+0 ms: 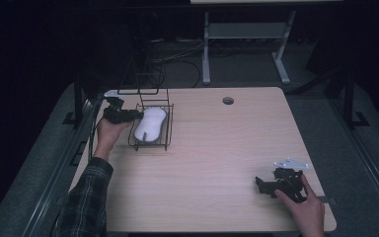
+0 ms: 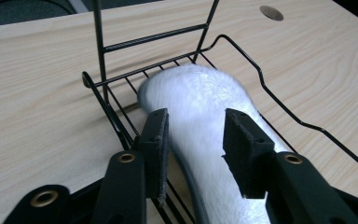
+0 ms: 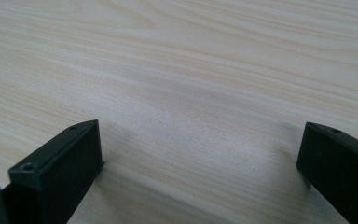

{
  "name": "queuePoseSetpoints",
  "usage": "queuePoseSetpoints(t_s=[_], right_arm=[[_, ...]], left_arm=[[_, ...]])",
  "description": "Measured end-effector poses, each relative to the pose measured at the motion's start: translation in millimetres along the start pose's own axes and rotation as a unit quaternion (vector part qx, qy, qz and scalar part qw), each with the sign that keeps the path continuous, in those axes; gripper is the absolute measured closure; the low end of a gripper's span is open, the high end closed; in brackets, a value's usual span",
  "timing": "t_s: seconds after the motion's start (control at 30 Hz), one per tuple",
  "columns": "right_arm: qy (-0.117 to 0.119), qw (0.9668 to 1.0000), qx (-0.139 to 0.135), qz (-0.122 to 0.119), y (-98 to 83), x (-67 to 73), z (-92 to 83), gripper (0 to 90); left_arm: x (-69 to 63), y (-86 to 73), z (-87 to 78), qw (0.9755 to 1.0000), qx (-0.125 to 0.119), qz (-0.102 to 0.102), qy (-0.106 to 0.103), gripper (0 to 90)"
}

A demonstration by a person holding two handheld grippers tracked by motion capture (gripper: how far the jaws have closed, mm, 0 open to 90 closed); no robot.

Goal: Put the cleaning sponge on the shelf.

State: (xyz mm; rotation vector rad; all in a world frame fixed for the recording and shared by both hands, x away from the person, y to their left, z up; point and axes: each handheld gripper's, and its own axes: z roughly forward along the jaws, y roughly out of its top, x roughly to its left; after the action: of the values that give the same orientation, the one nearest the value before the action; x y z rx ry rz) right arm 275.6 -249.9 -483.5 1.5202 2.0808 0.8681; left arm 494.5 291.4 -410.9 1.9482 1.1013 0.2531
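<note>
The left gripper (image 2: 193, 140) has its jaws set astride a white plush slipper (image 2: 205, 102), one pad on each flank. The pads look to be against the fabric or a hair off it; whether they are actually pinching is something I cannot tell, since the pile shows no clear dent. Nothing is lifted: the slipper lies flat in a black wire rack (image 2: 279, 100) at the table's (image 1: 217, 163) far left.

The slipper's long axis runs almost straight away from the left gripper in its own view, so the jaws close across the narrow width, not the length. In the high view the same gripper (image 1: 128, 115) comes at the rack (image 1: 167, 129) from its left side, near the far end of the slipper (image 1: 149, 124) (its tall wire back stands just beyond).

The right gripper (image 1: 264, 185) rests at the near right corner, well apart from the rack. Its jaws stand wide, with bare wood between them and nothing held.

By my reading, the left hand (image 1: 107, 133) is the one placed to take the slipper; the right would need to cross the whole table.
</note>
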Motion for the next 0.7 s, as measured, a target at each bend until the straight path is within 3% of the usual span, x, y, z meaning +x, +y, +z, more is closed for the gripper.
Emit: queuePoseSetpoints(t_s=[0.13, 0.2, 0.33, 0.4, 0.53, 0.7], right_arm=[[0.0, 1.0, 0.0, 0.0, 0.0, 0.0, 0.0, 0.0], [0.0, 1.0, 0.0, 0.0, 0.0, 0.0, 0.0, 0.0], [0.0, 1.0, 0.0, 0.0, 0.0, 0.0, 0.0, 0.0], [0.0, 1.0, 0.0, 0.0, 0.0, 0.0, 0.0, 0.0], [0.0, 1.0, 0.0, 0.0, 0.0, 0.0, 0.0, 0.0], [0.0, 1.0, 0.0, 0.0, 0.0, 0.0, 0.0, 0.0]], left_arm=[[-0.9, 0.1, -2.2, 1.0, -0.001, -0.001, -0.003, 55.6], [-1.9, -0.5, -3.7, 1.0, 0.003, 0.0, -0.006, 49.2], [-5.5, -6.9, -11.7, 0.9999, -0.003, 0.014, -0.006, 45.6], [-6.8, -10.3, -14.6, 0.9998, 0.002, 0.017, -0.007, 38.2], [-13.7, -18.2, -22.7, 0.9994, 0.01, 0.032, -0.003, 31.6], [-26.1, -26.4, -31.1, 0.9983, 0.018, 0.053, 0.014, 24.8]])
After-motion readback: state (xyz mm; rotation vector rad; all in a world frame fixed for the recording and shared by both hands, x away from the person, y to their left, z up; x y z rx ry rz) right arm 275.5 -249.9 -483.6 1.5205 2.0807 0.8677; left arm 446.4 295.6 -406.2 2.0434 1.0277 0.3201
